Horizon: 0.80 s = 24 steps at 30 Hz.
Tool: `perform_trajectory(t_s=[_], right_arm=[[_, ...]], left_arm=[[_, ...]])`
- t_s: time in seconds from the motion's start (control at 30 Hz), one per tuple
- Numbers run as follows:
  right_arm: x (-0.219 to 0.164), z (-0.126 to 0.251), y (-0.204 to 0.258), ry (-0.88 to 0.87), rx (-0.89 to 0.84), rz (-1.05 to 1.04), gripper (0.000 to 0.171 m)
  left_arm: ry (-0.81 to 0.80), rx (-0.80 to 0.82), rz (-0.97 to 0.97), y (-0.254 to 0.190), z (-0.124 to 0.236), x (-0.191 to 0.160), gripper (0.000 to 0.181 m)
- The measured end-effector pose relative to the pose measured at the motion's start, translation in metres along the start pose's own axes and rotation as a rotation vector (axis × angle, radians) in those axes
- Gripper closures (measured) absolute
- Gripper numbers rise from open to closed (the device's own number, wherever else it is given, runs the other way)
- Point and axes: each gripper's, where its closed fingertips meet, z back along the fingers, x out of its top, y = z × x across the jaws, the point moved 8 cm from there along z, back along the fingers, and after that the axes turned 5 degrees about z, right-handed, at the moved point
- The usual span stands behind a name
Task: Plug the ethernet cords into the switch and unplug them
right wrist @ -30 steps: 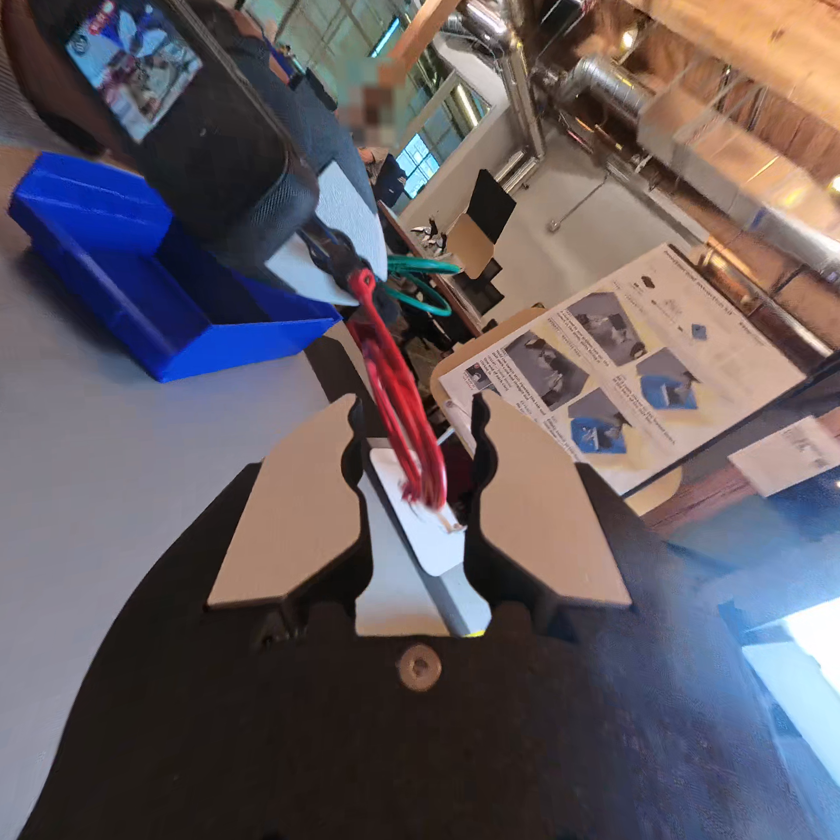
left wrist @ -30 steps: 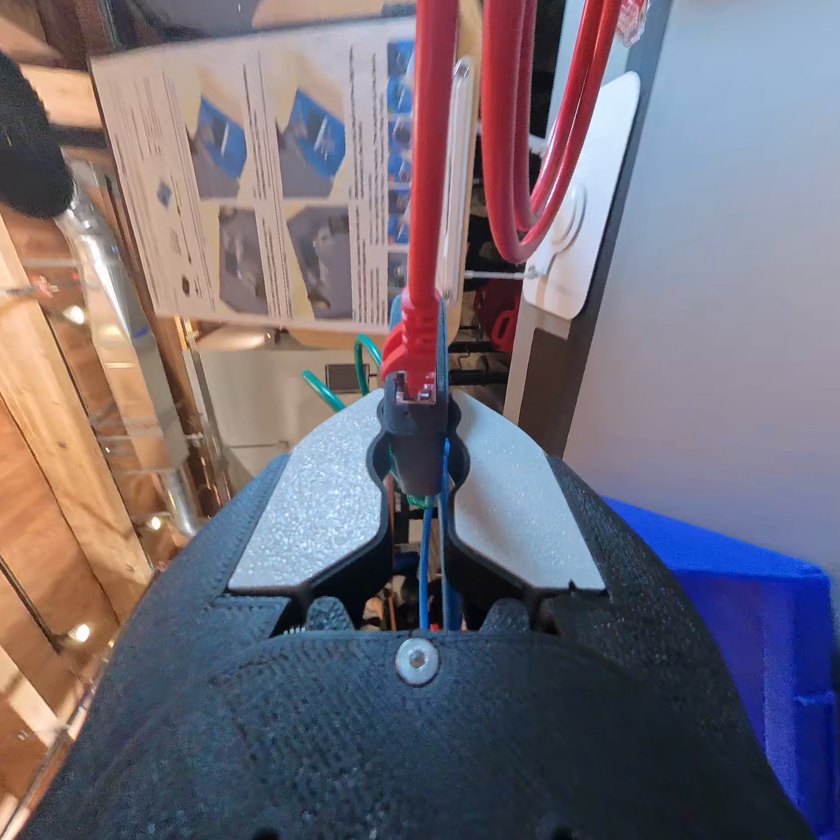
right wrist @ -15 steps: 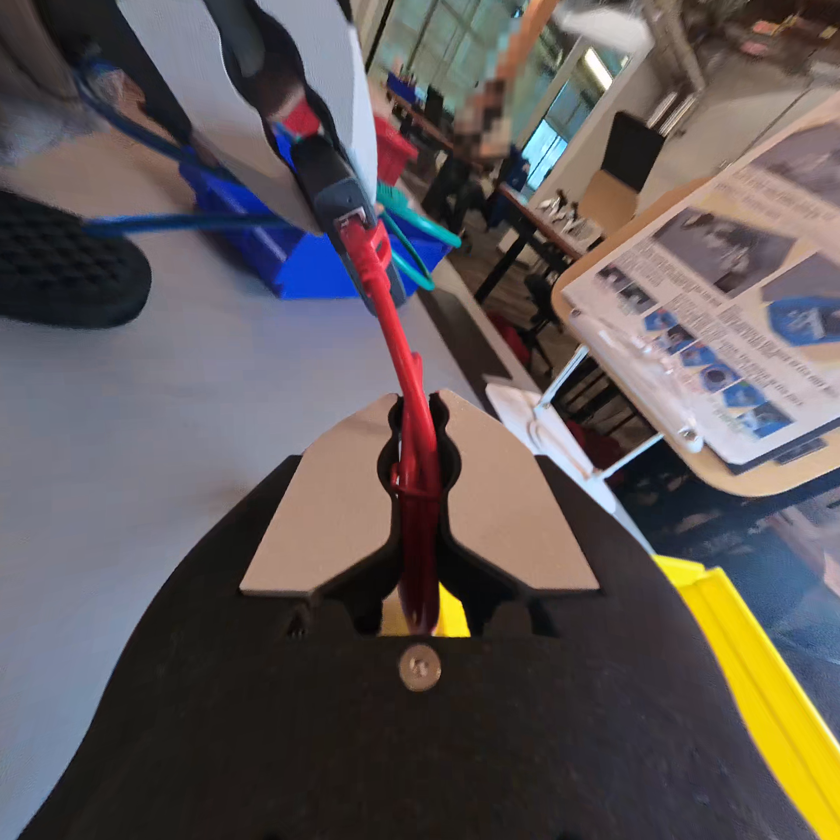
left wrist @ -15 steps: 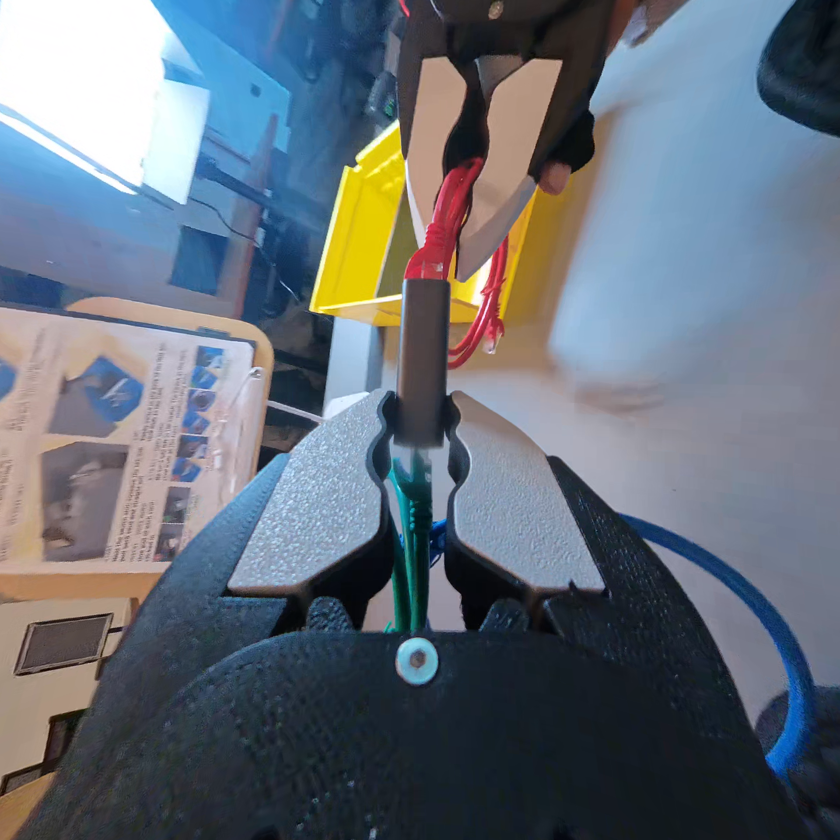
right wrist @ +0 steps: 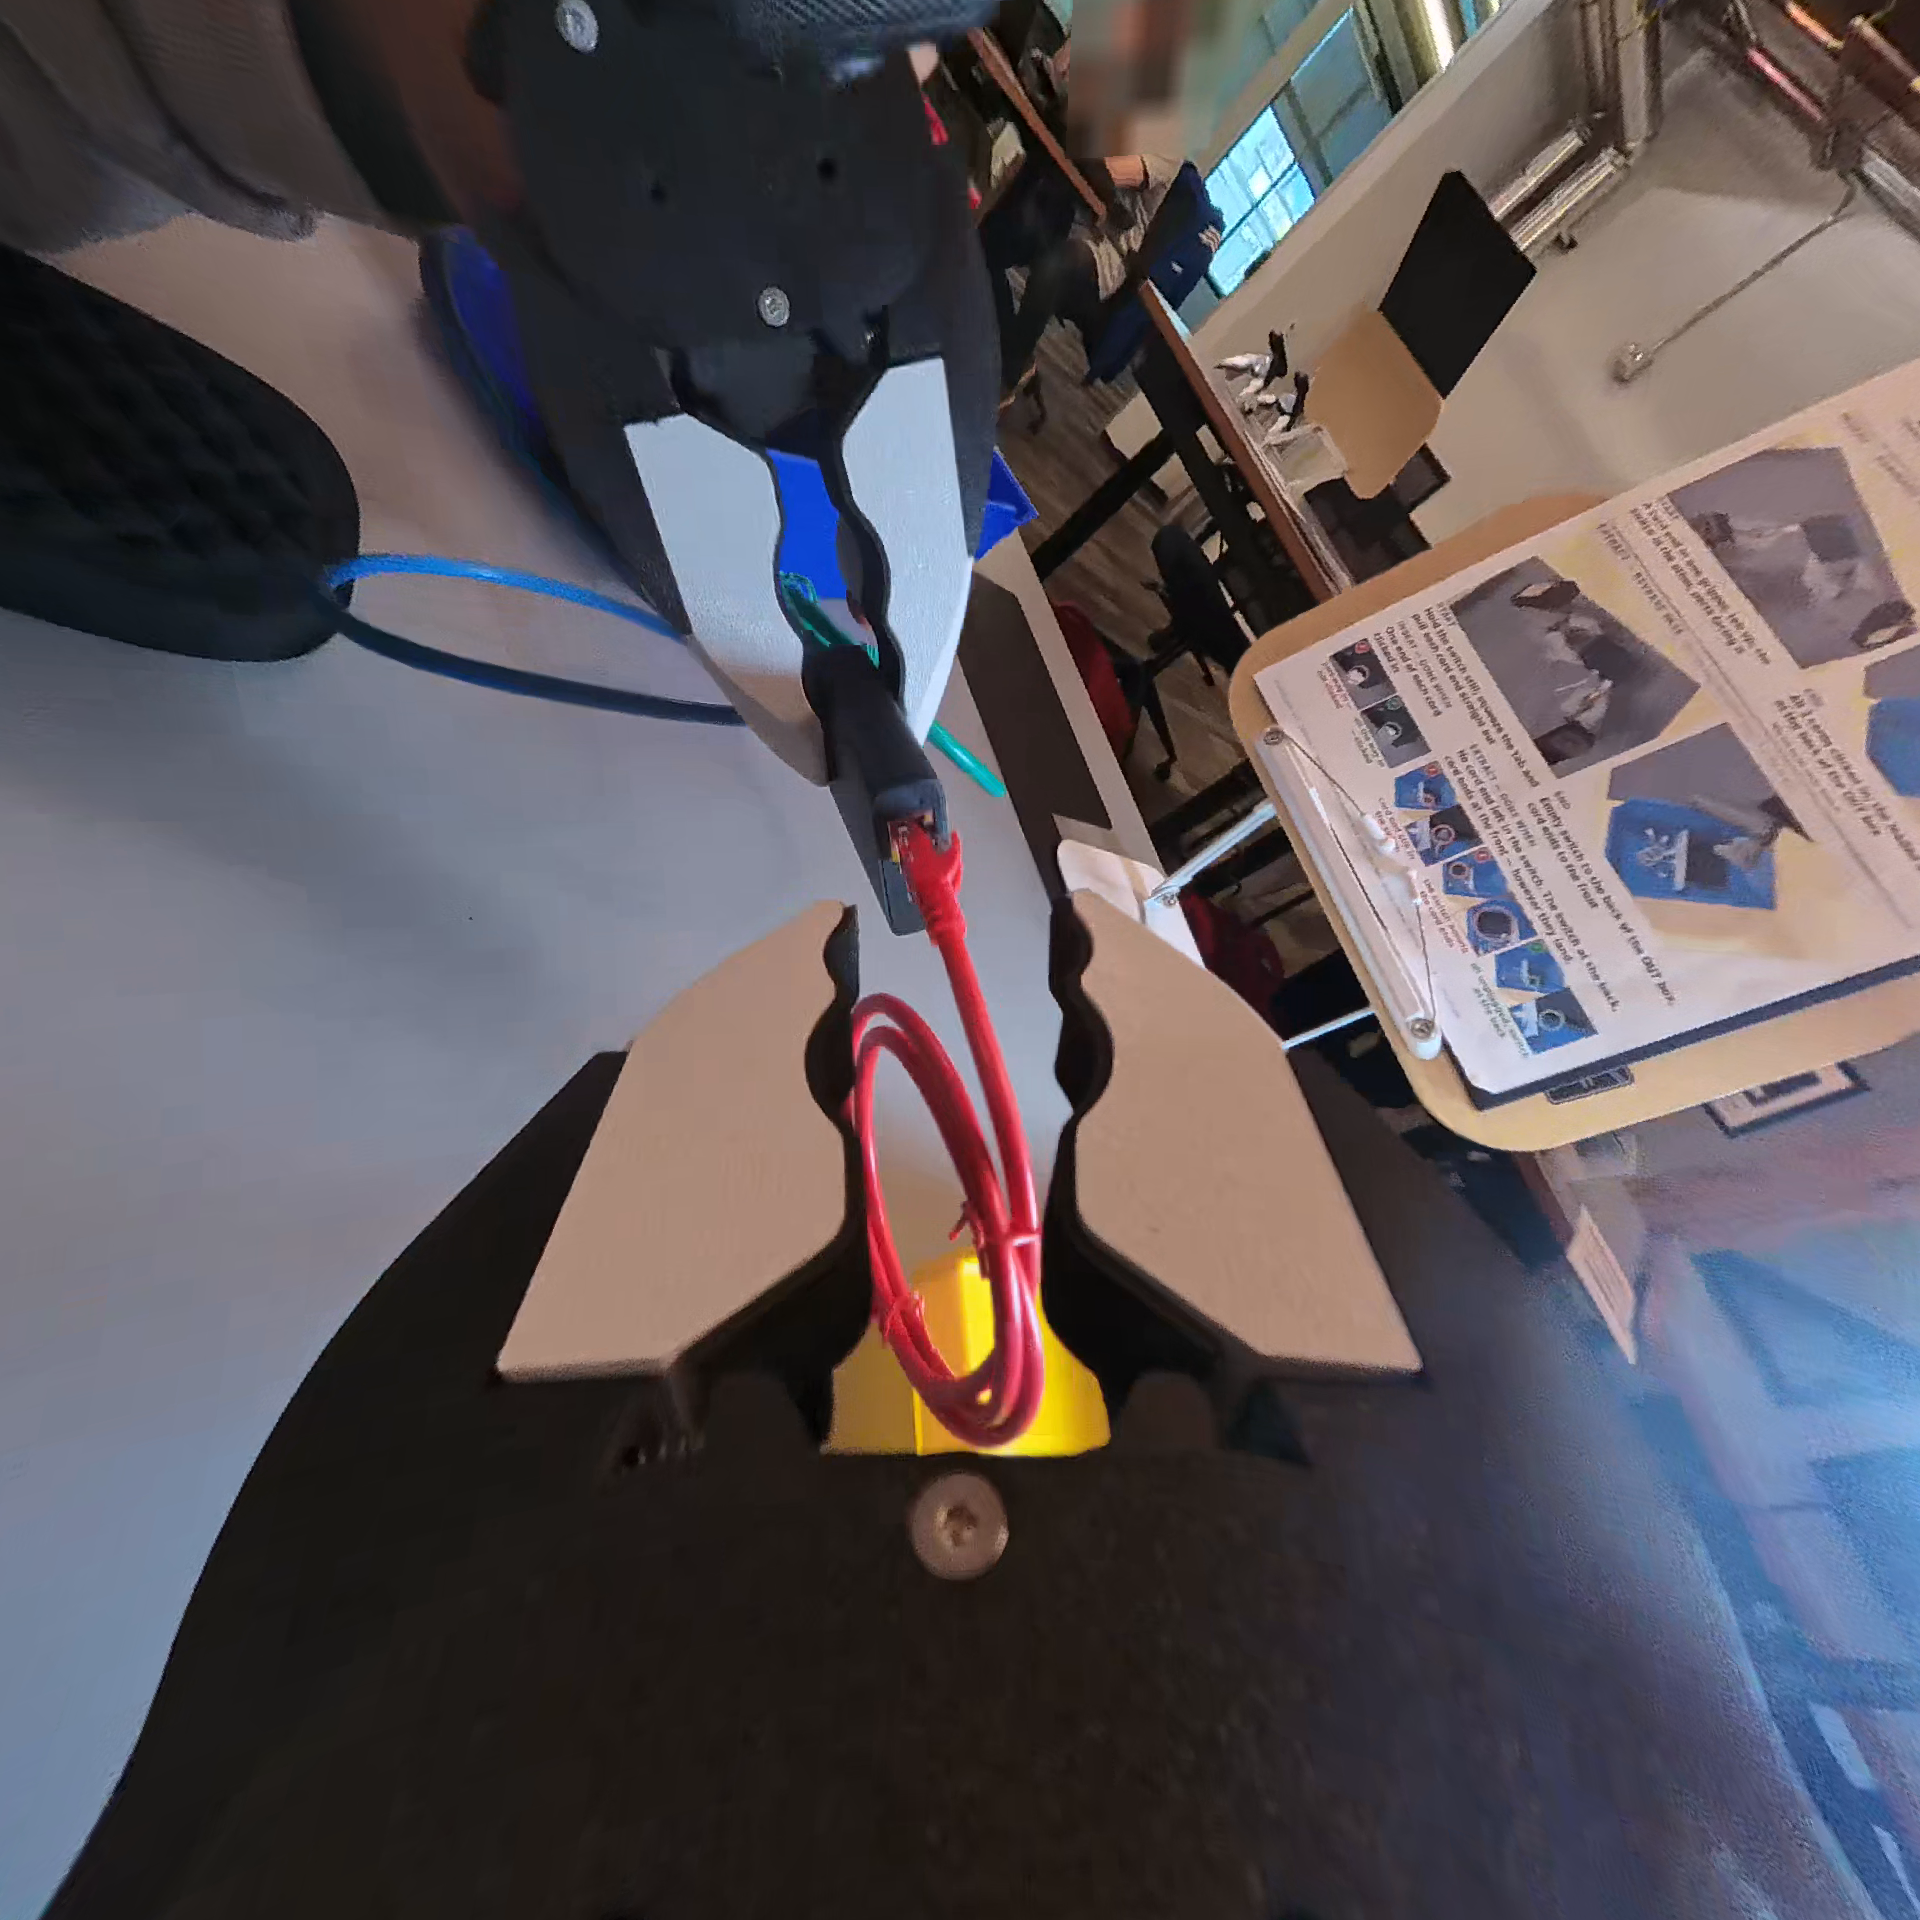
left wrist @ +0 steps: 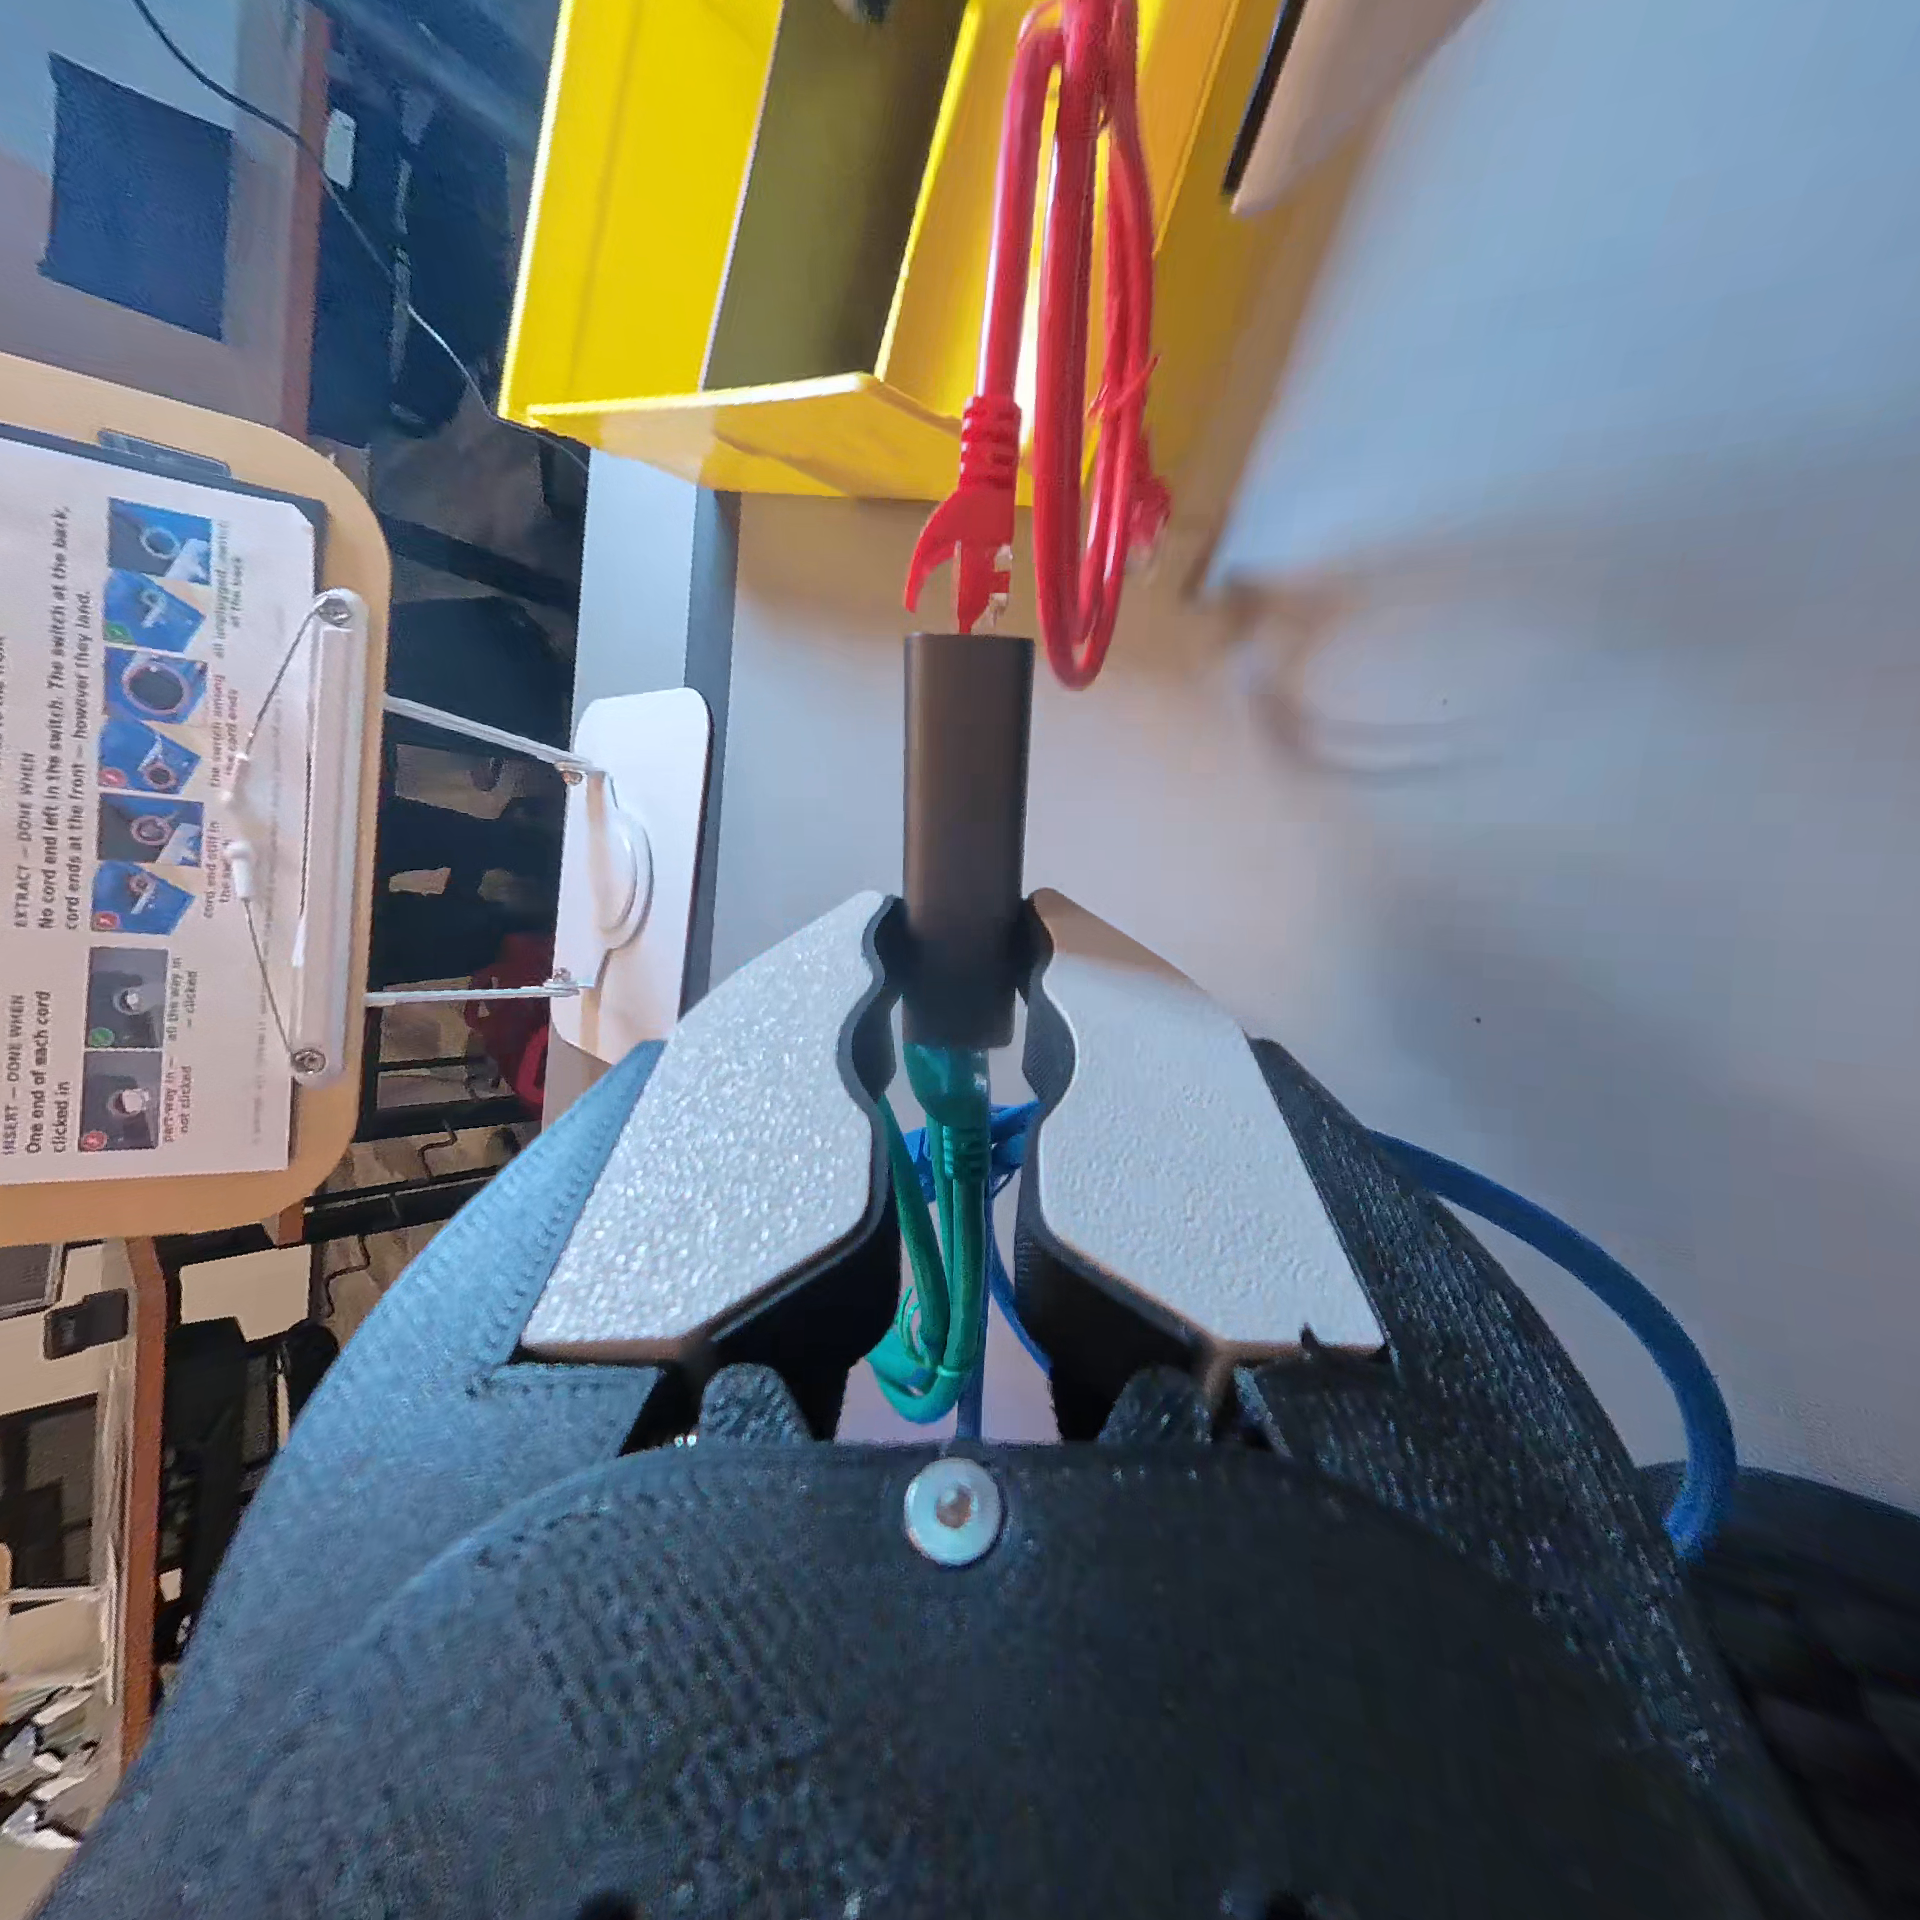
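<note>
My left gripper (left wrist: 961,904) is shut on a dark bar-shaped switch (left wrist: 966,790) and holds it above the grey table (left wrist: 1558,831). A green cord (left wrist: 951,1164) is plugged into the switch's near end, and a blue cord (left wrist: 1621,1278) loops off to the right. The red cord's plug (left wrist: 977,520) sits at the switch's far end; its coil (left wrist: 1091,416) hangs beside it. In the right wrist view my right gripper (right wrist: 956,914) is open. The red coil (right wrist: 956,1226) hangs loose between its fingers, and the red plug (right wrist: 930,857) meets the switch (right wrist: 878,758) held by the left gripper (right wrist: 868,707).
A yellow bin (left wrist: 665,208) stands beyond the switch and shows under the right gripper (right wrist: 997,1423). A blue bin (right wrist: 805,499) is behind the left gripper. An instruction sheet on a stand (right wrist: 1610,779) stands off the table edge. A black pad (right wrist: 135,468) lies at left. The tips of one gripper are about 10 cm away from the tips of the other.
My right gripper has opened and let go of the red cord, which now hangs from the switch's end. The left gripper still holds the switch.
</note>
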Motion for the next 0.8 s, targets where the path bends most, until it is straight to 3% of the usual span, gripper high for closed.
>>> perform_trajectory(t_s=[0.03,0.13,0.2,0.27,0.47,0.67,0.8], right_arm=[[0.001,-0.005,0.004,0.029,0.005,0.01,0.135],[-0.01,-0.03,0.016,0.155,0.011,0.101,0.136],[-0.017,-0.043,0.022,0.175,0.022,0.108,0.147],[-0.018,-0.049,0.024,0.134,0.016,0.092,0.156],[-0.02,-0.047,0.029,0.064,0.052,0.066,0.157],[-0.028,-0.045,0.029,-0.043,0.109,-0.01,0.158],[-0.027,-0.048,0.034,-0.119,0.162,-0.041,0.158]], left_arm=[[0.009,-0.007,-0.009,-0.002,-0.001,0.0,0.16],[0.022,-0.023,-0.028,-0.009,-0.001,0.002,0.16],[0.021,-0.038,-0.036,-0.012,0.0,0.004,0.16],[0.025,-0.043,-0.044,-0.014,0.0,0.004,0.161],[-0.014,-0.12,-0.042,-0.015,0.001,0.0,0.161],[-0.272,-0.244,-0.003,-0.013,0.006,0.003,0.159],[-0.235,-0.256,-0.083,-0.023,-0.006,-0.002,0.159]])
